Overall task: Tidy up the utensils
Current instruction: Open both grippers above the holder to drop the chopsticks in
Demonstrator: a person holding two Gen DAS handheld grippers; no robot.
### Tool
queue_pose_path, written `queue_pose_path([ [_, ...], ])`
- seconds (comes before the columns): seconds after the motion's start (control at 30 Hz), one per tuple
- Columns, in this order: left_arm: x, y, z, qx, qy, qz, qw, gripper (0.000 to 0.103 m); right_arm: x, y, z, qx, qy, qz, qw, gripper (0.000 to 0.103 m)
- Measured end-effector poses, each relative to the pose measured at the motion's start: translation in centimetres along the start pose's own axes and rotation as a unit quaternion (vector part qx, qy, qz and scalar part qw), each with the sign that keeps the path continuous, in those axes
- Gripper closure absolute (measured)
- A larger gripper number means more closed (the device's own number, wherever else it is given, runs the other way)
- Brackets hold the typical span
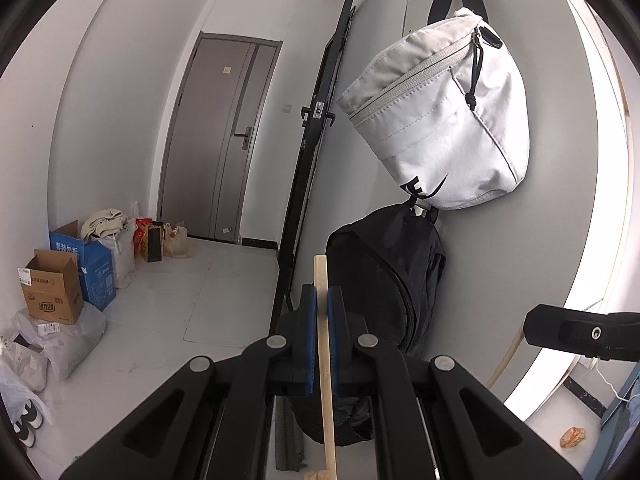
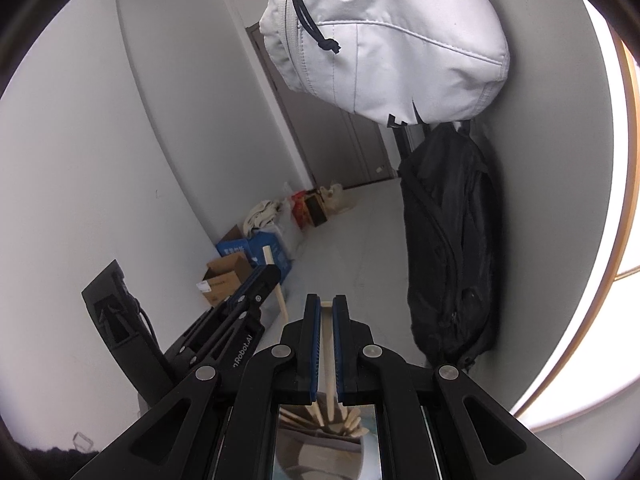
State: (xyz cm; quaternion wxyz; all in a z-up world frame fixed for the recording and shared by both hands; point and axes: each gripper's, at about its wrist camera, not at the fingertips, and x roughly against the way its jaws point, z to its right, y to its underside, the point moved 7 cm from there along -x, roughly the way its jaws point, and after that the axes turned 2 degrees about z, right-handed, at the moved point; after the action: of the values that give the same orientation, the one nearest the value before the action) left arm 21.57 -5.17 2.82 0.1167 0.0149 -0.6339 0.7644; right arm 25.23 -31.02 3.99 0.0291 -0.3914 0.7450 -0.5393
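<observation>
Two grippers: both are pinching wooden utensils, up in the air in a hallway.
Left gripper (image 1: 323, 300): its fingers are squeezing together on a flat wooden stick (image 1: 325, 344), which is poking up above the blue pads (image 1: 311, 344) and running down past them to the bottom edge of the left wrist view.
Same stick from the right wrist view: it's showing as a pale bar (image 2: 274, 280) crossing the left gripper (image 2: 256, 280), standing pretty much upright.
Right gripper (image 2: 327, 308): fingers are clamping on a thin wooden handle (image 2: 328, 356), its top end sitting level with the fingertips.
Utensil holder (image 2: 320, 452): it's sitting right below the right gripper, with more wooden utensils (image 2: 348, 420) fanning out of it. The handle is running down toward that bunch; can't tell if it's touching the rest.
Background: a white bag (image 1: 440, 108) is hanging on the wall with a black backpack (image 1: 384, 300) under it, a grey door (image 1: 224, 136) further back, and cardboard boxes (image 1: 52, 284) sitting on the floor by the left wall.
</observation>
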Motion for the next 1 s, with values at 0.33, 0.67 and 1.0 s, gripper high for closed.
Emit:
queue_pose_path([
  [0.33, 0.7, 1.1, 1.3, -0.029, 0.009, 0.016, 0.9994, 0.102, -1.2, 2.1, 0.6, -0.005, -0.001, -0.022, 1.000, 0.098],
  [0.67, 1.4, 2.5, 1.5, -0.046, 0.054, -0.018, 0.9973, 0.102, -1.5, 3.4, 0.5, 0.001, -0.003, -0.031, 1.000, 0.098],
  [1.0, 3.1, 4.0, 2.5, -0.060, 0.110, -0.089, 0.9881, 0.102, -2.5, 3.8, 0.4, -0.024, -0.028, -0.045, 0.998, 0.098],
])
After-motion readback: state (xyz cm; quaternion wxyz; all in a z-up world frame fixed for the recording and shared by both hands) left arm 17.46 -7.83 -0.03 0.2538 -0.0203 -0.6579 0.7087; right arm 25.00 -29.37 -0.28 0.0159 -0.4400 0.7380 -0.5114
